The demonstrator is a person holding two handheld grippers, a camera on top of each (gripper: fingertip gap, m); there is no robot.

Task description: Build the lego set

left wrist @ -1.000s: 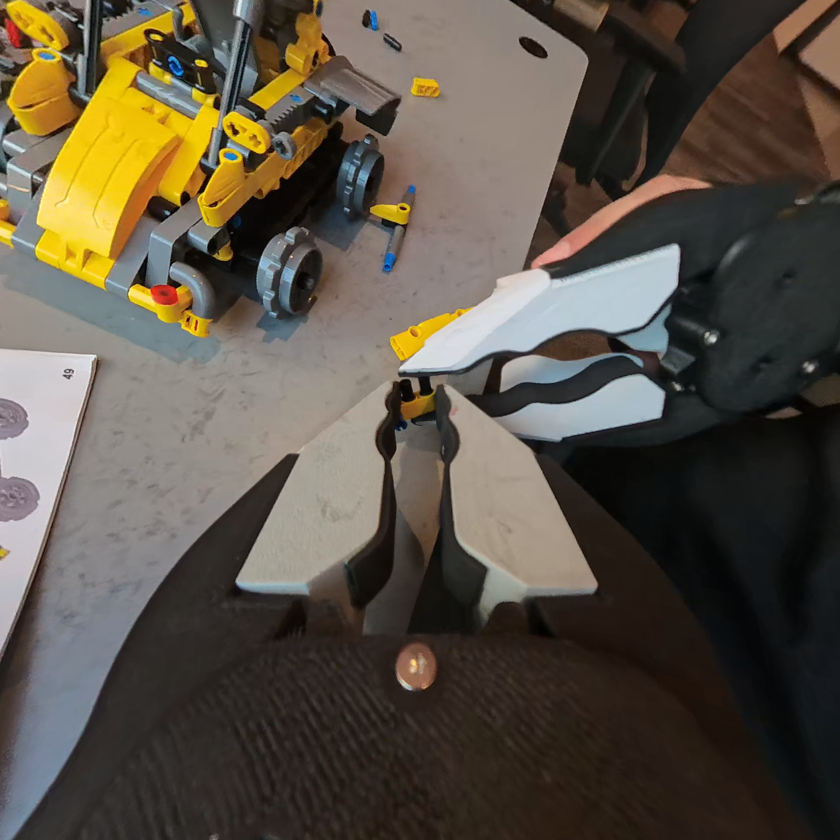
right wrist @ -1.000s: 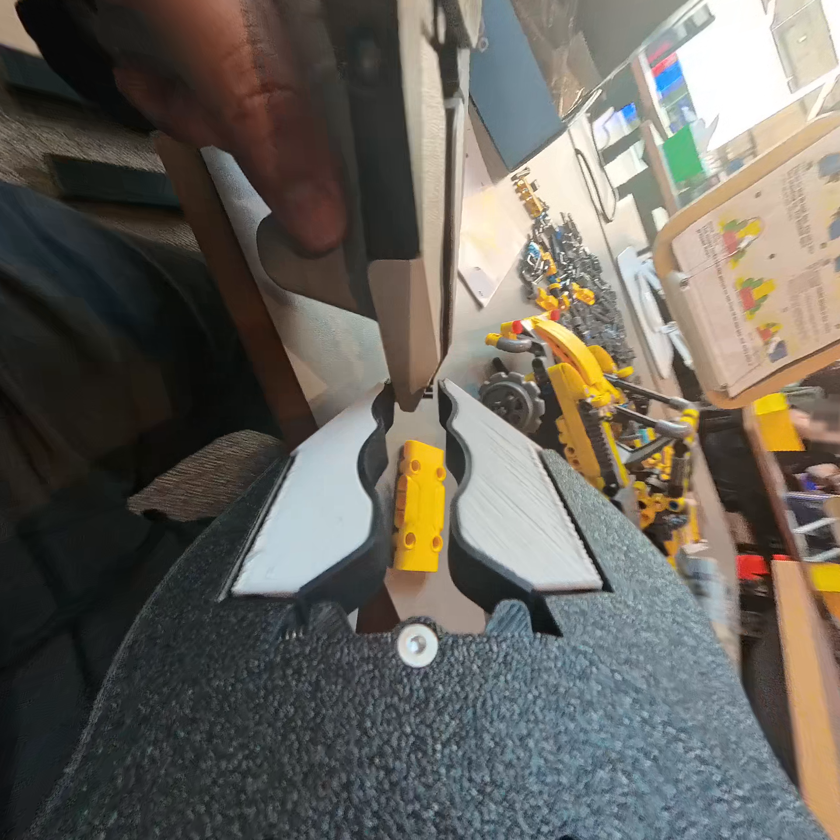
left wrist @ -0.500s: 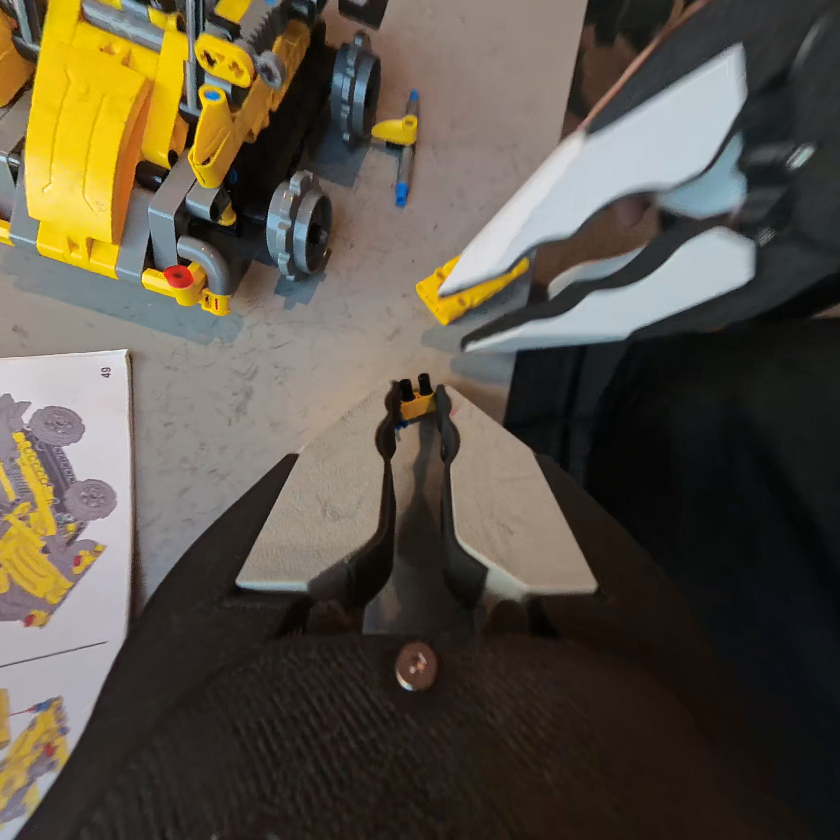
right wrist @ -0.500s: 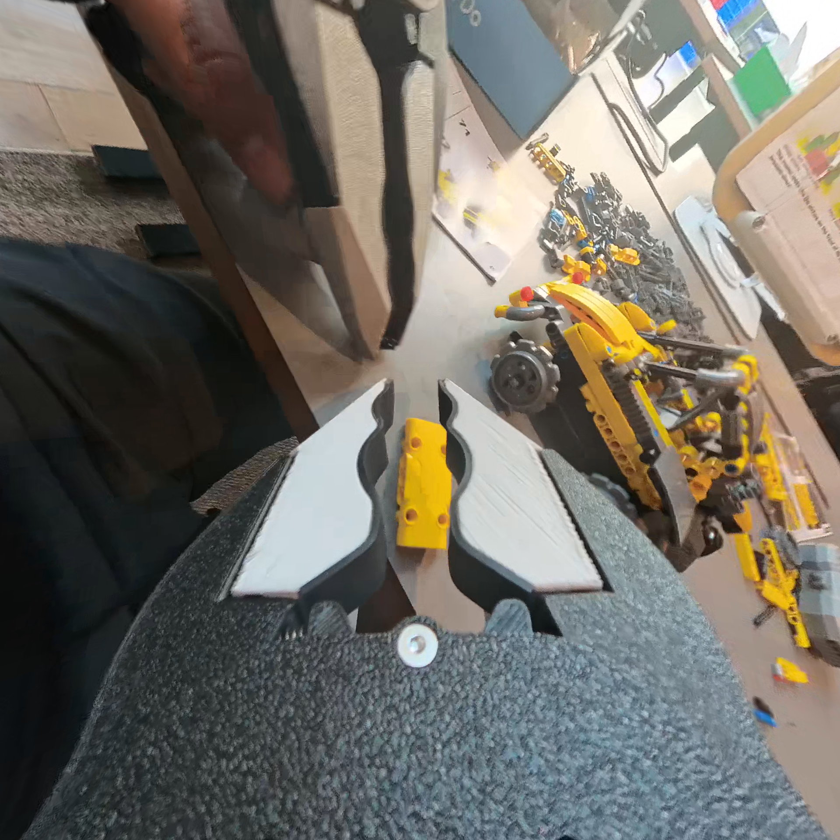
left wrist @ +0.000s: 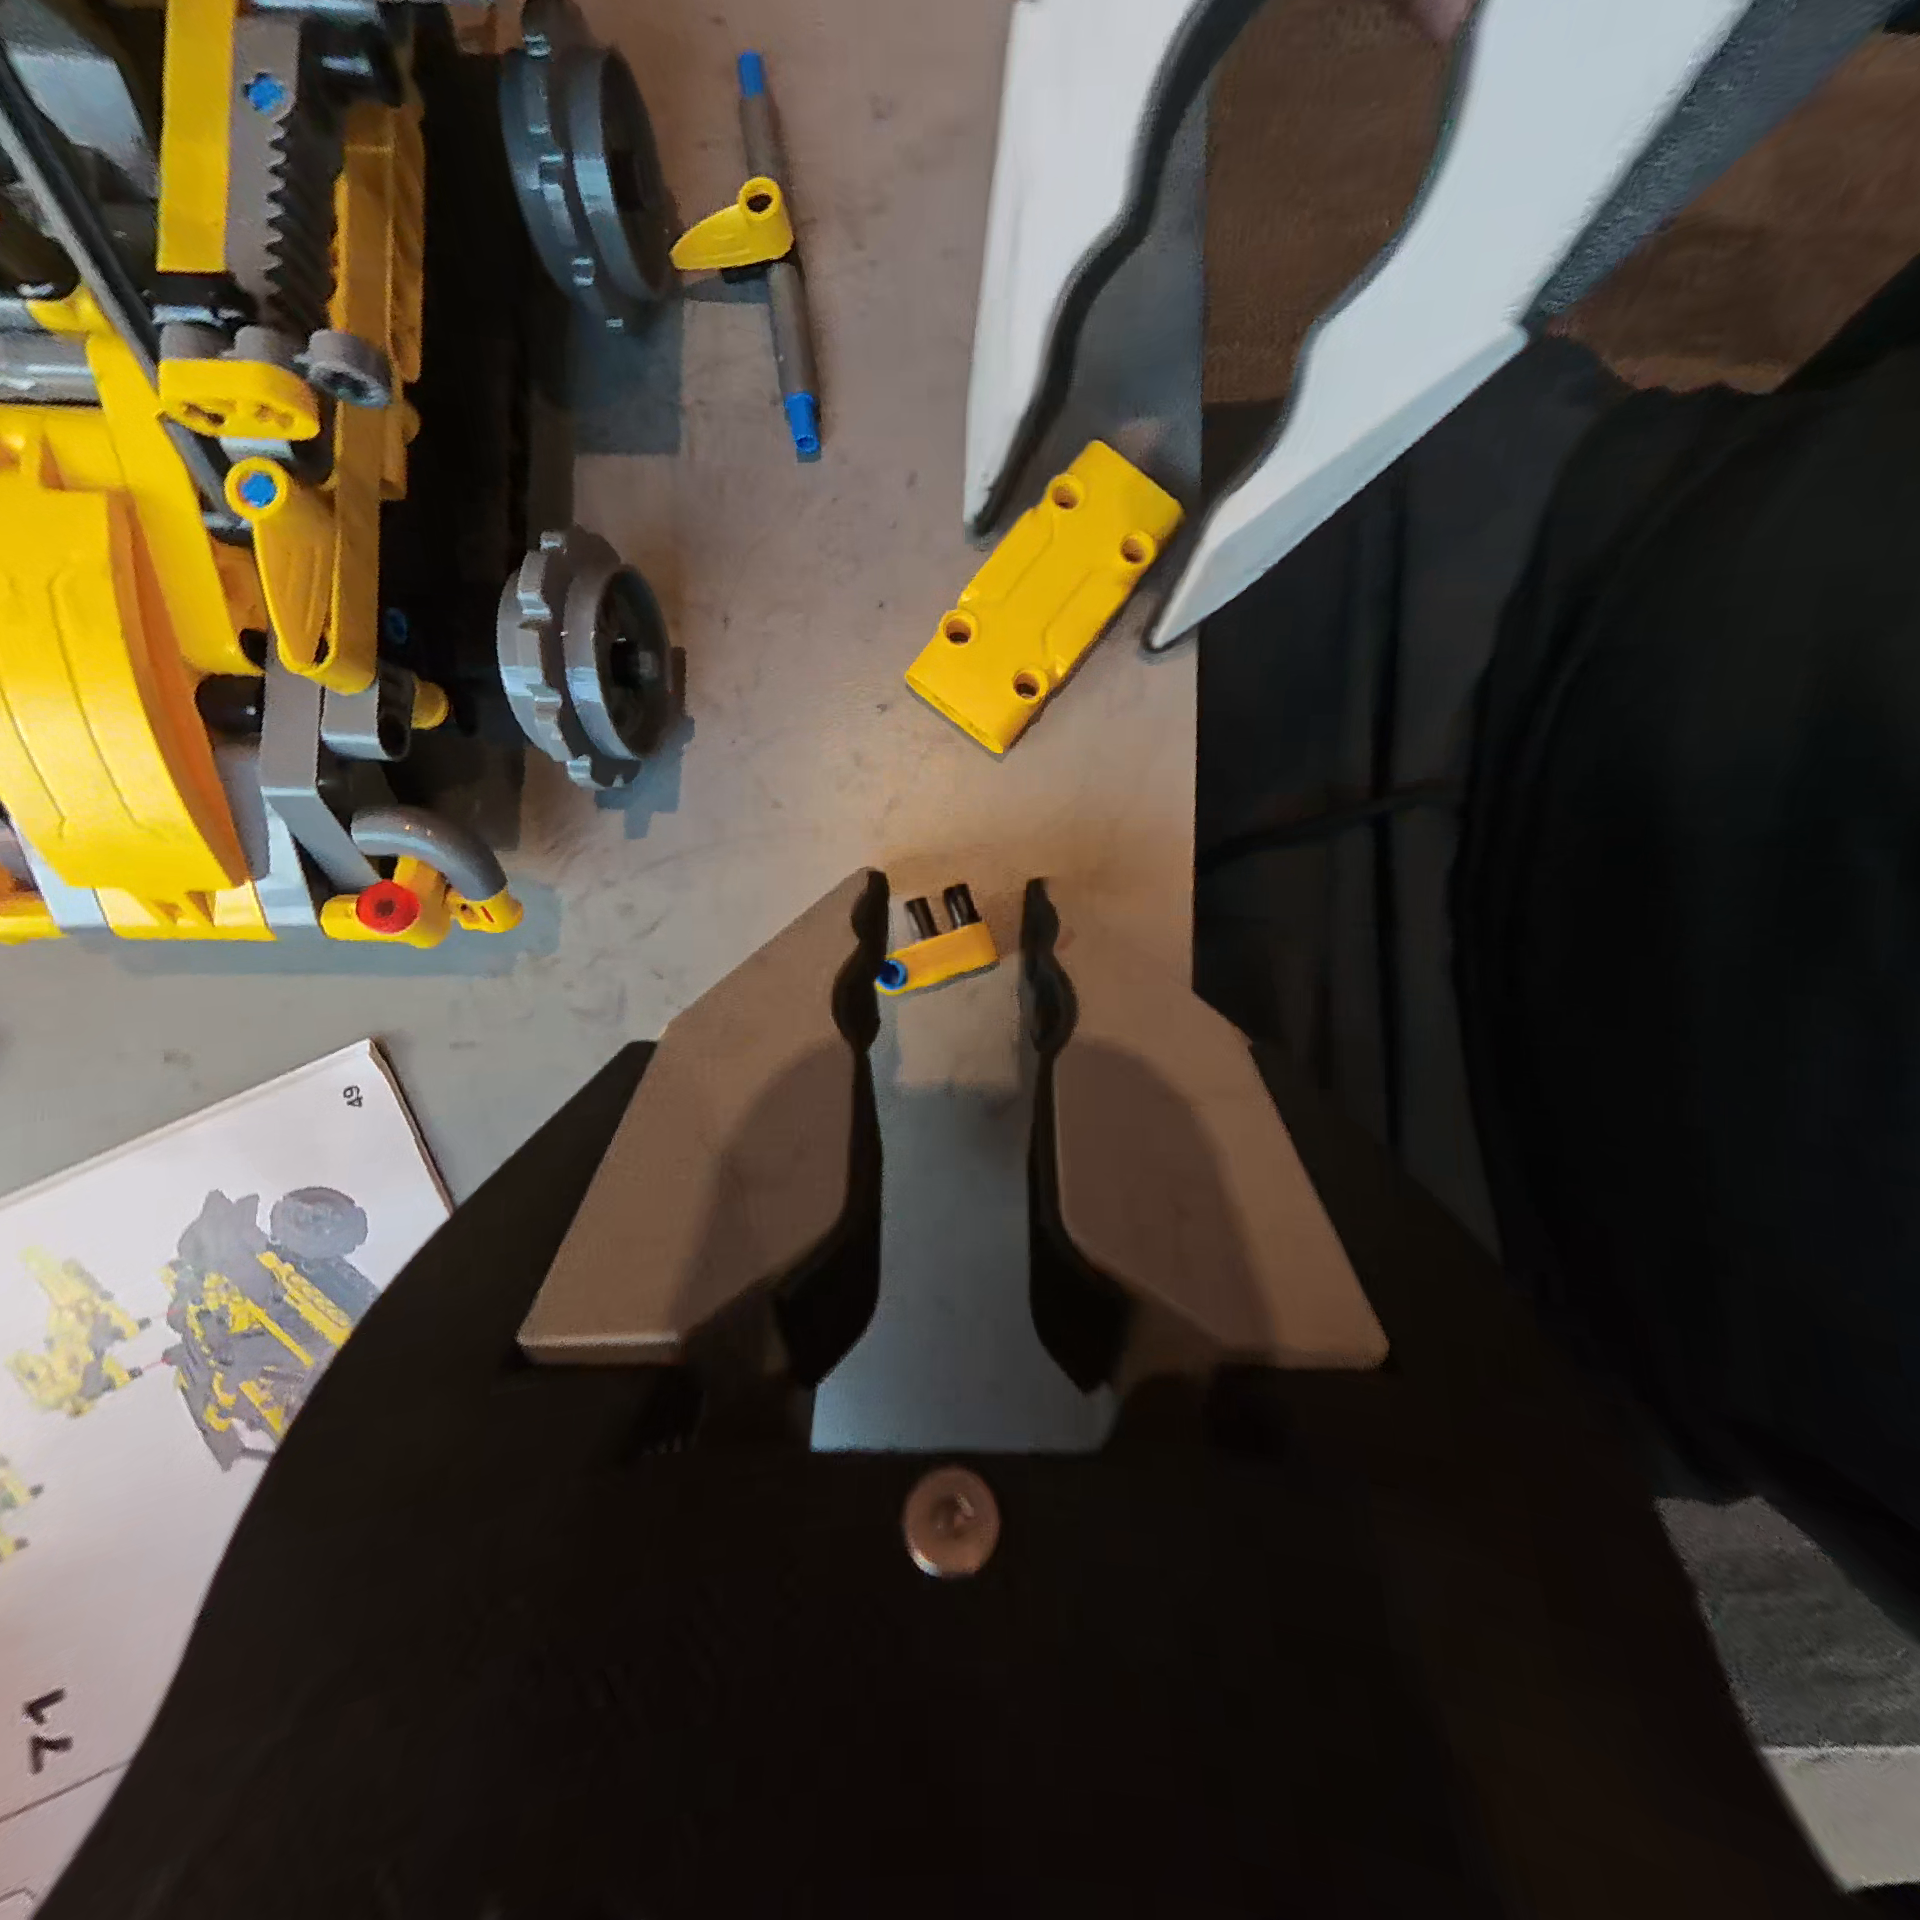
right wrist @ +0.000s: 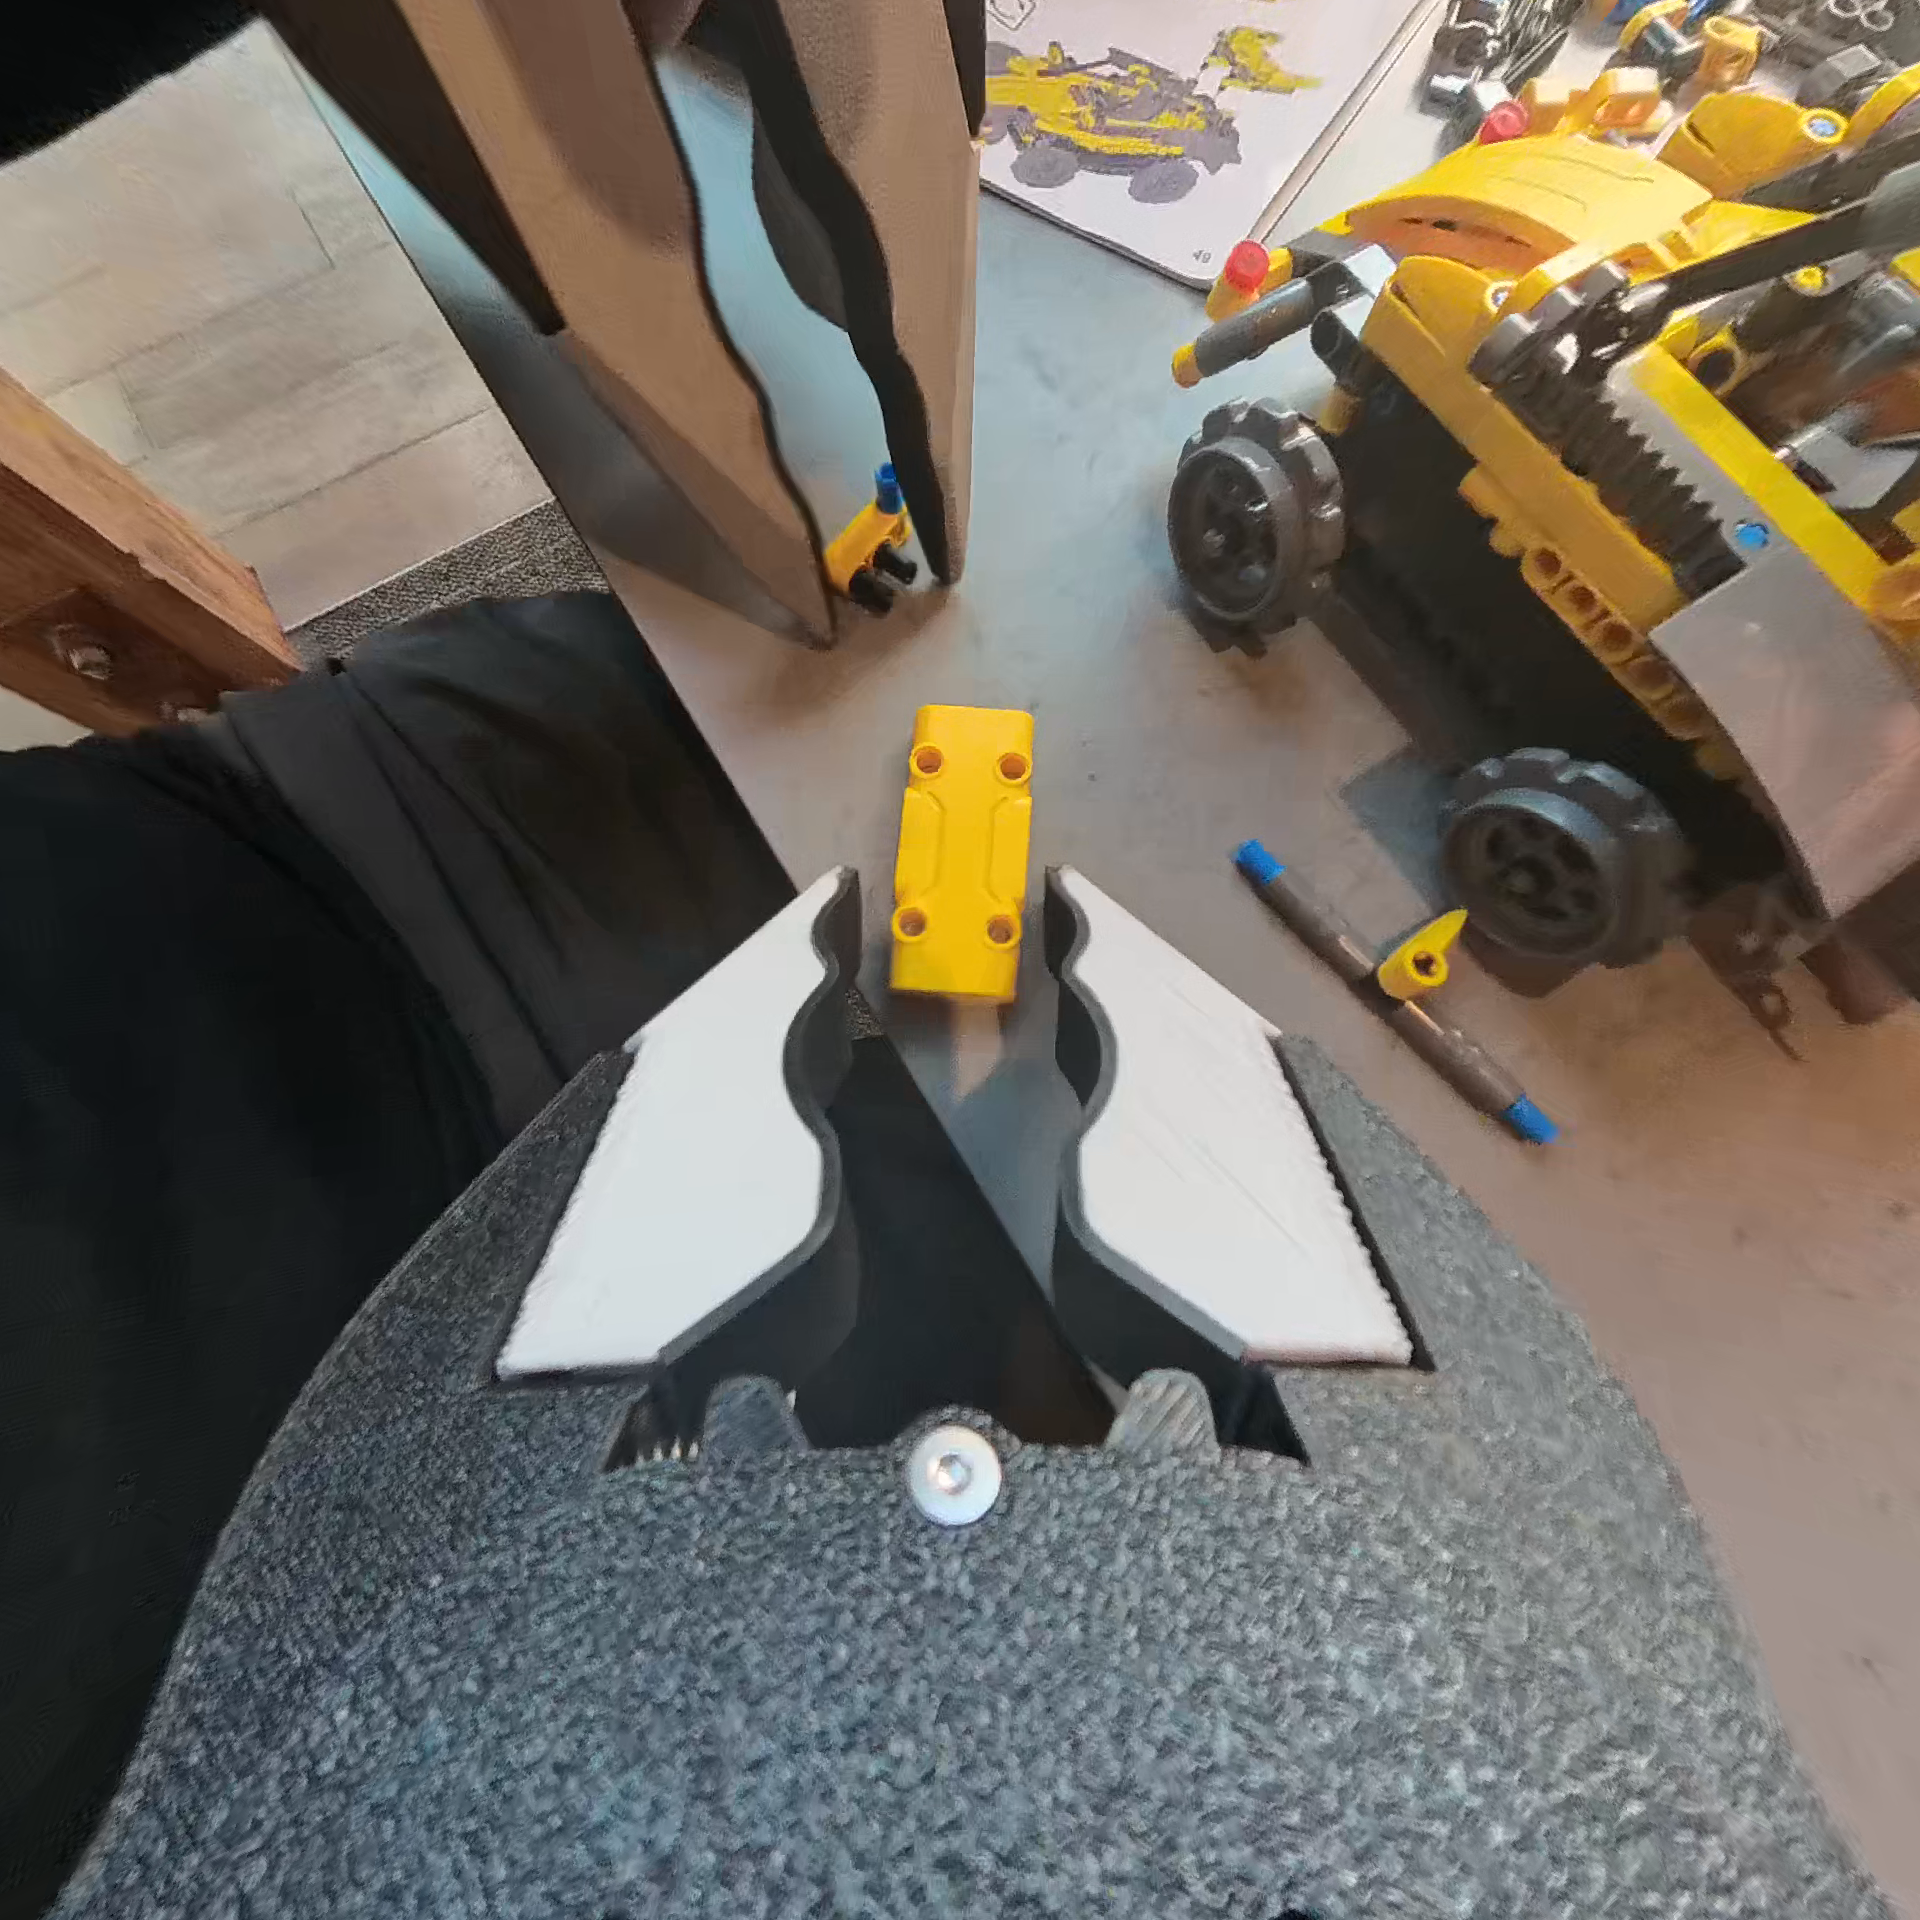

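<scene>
The left gripper (left wrist: 953, 914) has its jaws parted, with a small yellow connector (left wrist: 935, 951) lying between the tips; the piece carries two black pins and a blue pin end, and it touches the left-hand tip at its blue end while a gap shows on the other side. Whether it rests on the bench (left wrist: 810, 790) or hangs against that one tip cannot be told. The right gripper (right wrist: 951, 914) also has its jaws spread apart, and a yellow panel (right wrist: 961, 852) with four holes lies flat on the bench between and just beyond the tips, touching neither.

Just past the panel, toward the bench edge, stands the other gripper, so each pair of jaws faces the other across these two pieces. To the side sits a yellow and grey toy vehicle (left wrist: 208, 520) with grey toothed wheels (left wrist: 587, 665), and near its wheels lies a grey axle (left wrist: 779, 281) with blue ends and a yellow tab on it. A printed instruction booklet (left wrist: 156, 1351) lies open at the near corner of the bench. Dark clothing (left wrist: 1610, 935) fills the space off the bench edge.

The right wrist view shows the connector (right wrist: 871, 540) from the far side, tucked low between the left gripper's tips, and also a wooden leg (right wrist: 94, 582), pale flooring and more loose parts (right wrist: 1621, 52) beyond the vehicle, all hidden from the left wrist view. The left wrist view alone shows the panel (left wrist: 1044, 597) lying at an angle near the bench edge.
</scene>
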